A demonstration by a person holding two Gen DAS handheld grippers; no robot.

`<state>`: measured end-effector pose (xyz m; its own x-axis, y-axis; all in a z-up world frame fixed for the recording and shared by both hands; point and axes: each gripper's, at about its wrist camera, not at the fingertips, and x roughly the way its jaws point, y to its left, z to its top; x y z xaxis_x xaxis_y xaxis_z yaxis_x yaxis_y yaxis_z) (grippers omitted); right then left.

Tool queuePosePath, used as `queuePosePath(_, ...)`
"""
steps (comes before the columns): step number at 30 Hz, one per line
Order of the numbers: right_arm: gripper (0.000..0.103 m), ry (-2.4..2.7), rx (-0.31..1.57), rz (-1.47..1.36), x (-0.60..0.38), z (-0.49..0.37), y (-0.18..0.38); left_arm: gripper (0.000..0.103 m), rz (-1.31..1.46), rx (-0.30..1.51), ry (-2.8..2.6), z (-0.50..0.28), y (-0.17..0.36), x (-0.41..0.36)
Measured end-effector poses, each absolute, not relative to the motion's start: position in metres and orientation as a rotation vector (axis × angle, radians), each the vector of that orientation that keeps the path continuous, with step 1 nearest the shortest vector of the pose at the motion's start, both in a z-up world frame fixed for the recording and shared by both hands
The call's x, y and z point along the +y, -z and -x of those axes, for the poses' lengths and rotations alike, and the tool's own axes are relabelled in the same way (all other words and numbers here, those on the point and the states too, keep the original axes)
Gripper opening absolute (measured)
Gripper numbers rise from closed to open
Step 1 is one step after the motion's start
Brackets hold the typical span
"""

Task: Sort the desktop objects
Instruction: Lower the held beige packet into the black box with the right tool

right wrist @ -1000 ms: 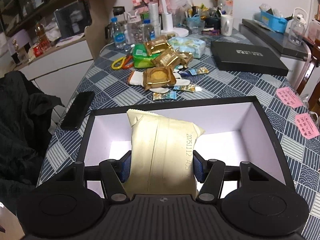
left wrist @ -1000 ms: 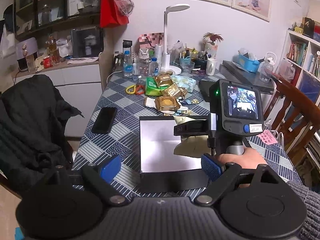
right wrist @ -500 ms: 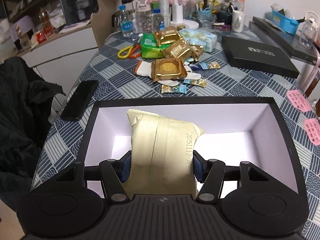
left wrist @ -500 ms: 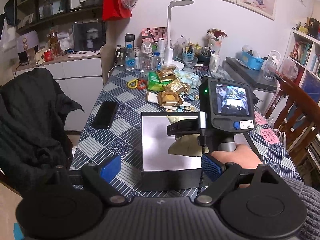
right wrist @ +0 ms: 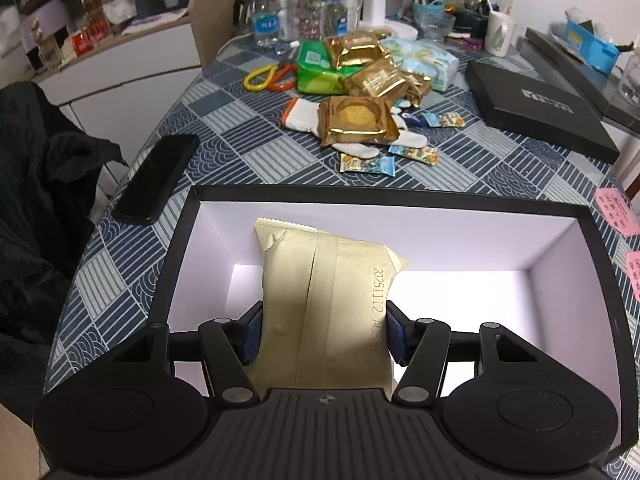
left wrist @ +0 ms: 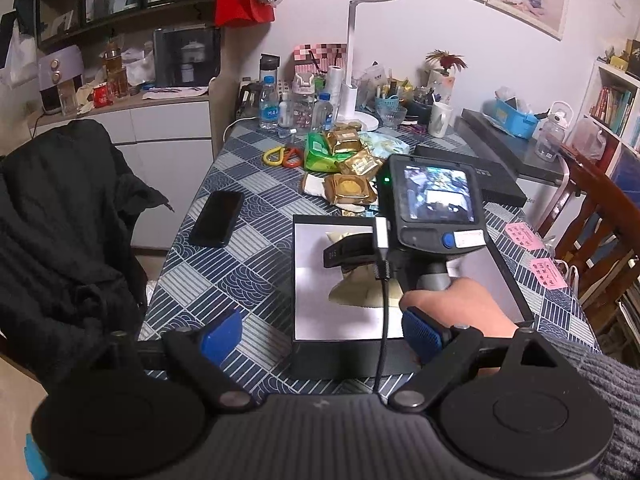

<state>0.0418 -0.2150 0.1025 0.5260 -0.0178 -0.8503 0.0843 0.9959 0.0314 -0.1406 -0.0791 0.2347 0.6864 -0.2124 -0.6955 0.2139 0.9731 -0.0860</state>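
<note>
One pale packet (right wrist: 324, 300) clamped in right gripper (right wrist: 322, 336) jaws over box (right wrist: 384, 194), probably for dropping in; left gripper (left wrist: 320, 336) jaws wide, empty.

Patterned table (right wrist: 256, 160), black box (right wrist: 182, 240), phone (right wrist: 156, 178), snack packets (right wrist: 356, 120), glove (right wrist: 304, 116)
</note>
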Motion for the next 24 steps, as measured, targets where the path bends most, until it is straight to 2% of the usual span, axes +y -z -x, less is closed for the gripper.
queuePosePath(24,0.058,0.053,1.154,-0.058,-0.205,-0.079,-0.064,0.103,0.016,0.83,0.23,0.13,-0.225,-0.077)
